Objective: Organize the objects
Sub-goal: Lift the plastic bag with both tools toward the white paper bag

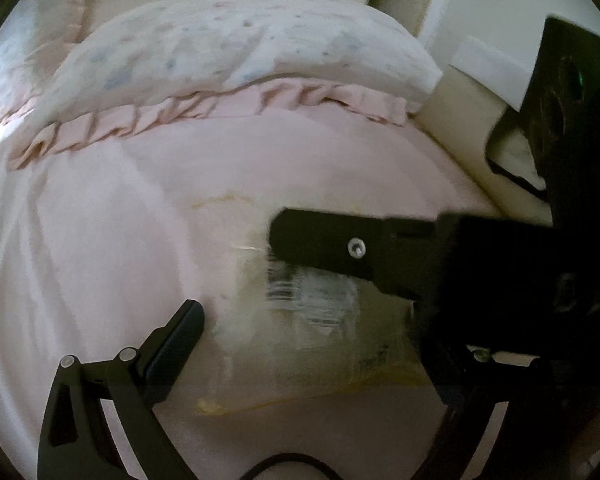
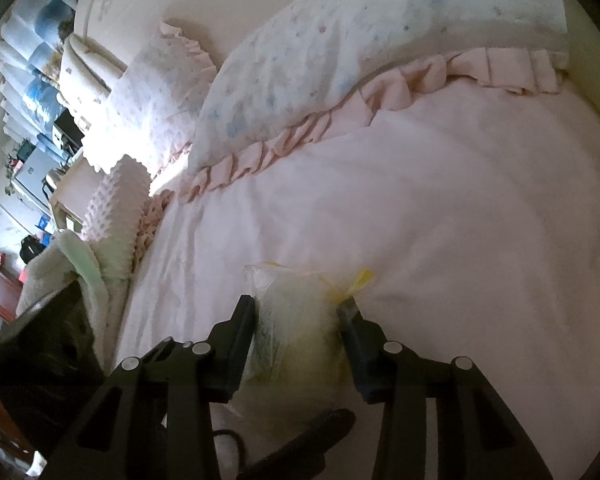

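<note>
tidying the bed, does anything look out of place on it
Yes: a clear plastic bag with a printed label lies on the pink bedspread below the pillow. The right gripper is closed around it.

The left gripper [image 1: 300, 344] is matte black plastic: its one clearly visible finger [image 1: 180, 332] is a flat, wedge-tipped bar on angular open-frame linkage arms pinned with round silver screws, and a thin black cable loops below. The right gripper [image 2: 298, 344] has the same build, with two slab-like black fingers [image 2: 236, 344], triangular cut-outs in the arms, silver pivot screws and a dark cable beneath. Seen from the left wrist camera, its body is a blocky black housing with a silver screw and a small green light.
</note>
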